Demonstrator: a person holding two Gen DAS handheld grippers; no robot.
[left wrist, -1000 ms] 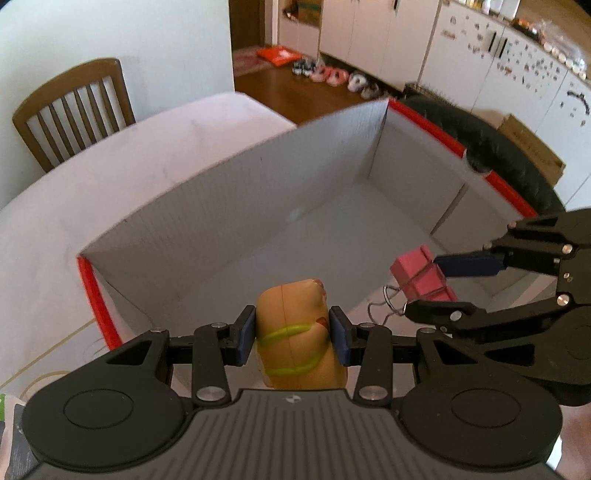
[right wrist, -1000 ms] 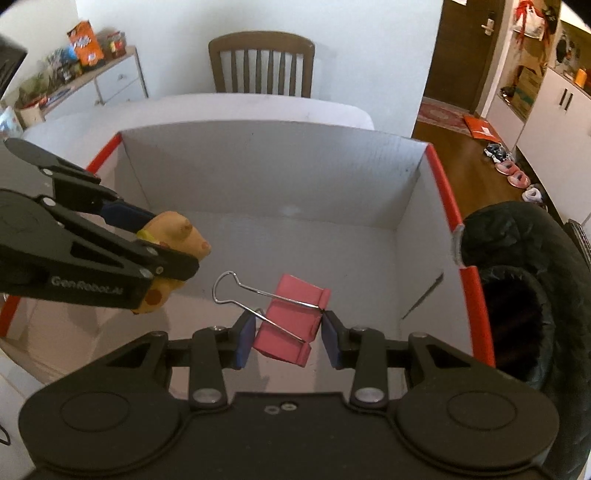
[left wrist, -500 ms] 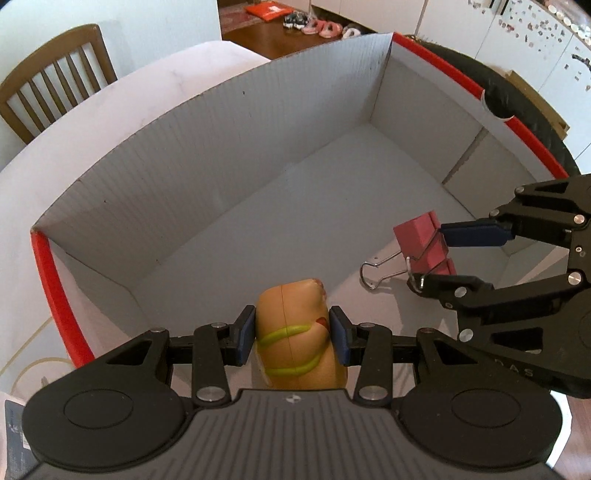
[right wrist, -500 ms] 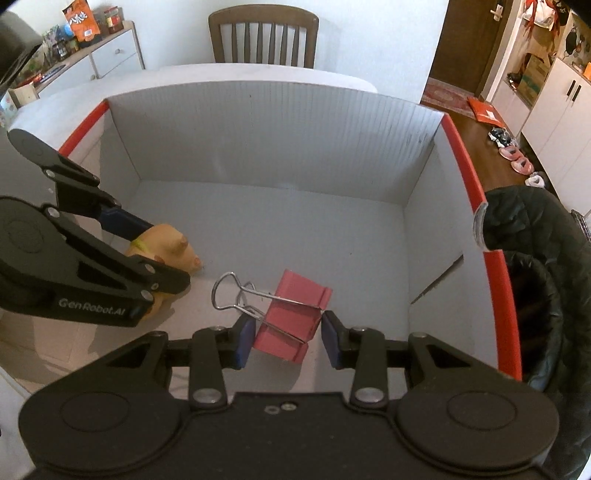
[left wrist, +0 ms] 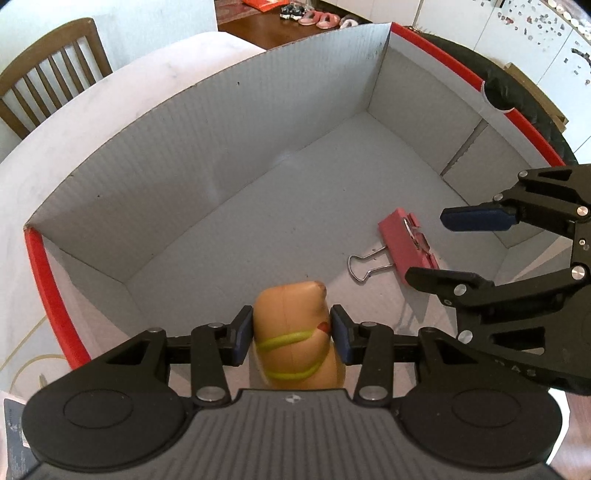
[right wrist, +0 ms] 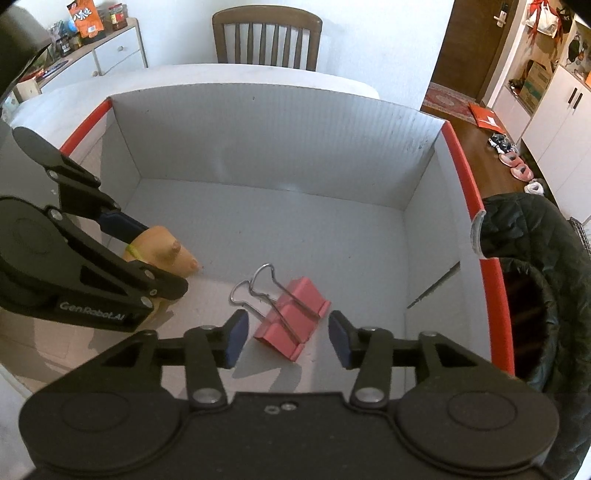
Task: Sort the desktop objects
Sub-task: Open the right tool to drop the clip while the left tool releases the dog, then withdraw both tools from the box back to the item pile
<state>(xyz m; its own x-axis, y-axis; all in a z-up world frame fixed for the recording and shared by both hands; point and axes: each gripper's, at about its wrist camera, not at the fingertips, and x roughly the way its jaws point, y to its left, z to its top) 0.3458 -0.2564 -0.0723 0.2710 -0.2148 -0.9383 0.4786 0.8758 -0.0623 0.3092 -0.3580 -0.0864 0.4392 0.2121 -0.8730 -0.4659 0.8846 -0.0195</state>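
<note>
"GenRobot.AI" is printed in grey on the left claw [right wrist: 162, 258], on its near arm. At far left, an orange snack bag [right wrist: 84, 16] carries unreadable characters.

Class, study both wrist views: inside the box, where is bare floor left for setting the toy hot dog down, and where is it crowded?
The box floor is bare along the far wall and in the far right corner. The near side is crowded: the pink binder clip lies between the open right gripper's fingers, and the left gripper holds the toy hot dog close beside it.

One box [left wrist: 229, 122], one toy hot dog [left wrist: 295, 332], one pink binder clip [right wrist: 291, 325], one chair [right wrist: 266, 40]
</note>
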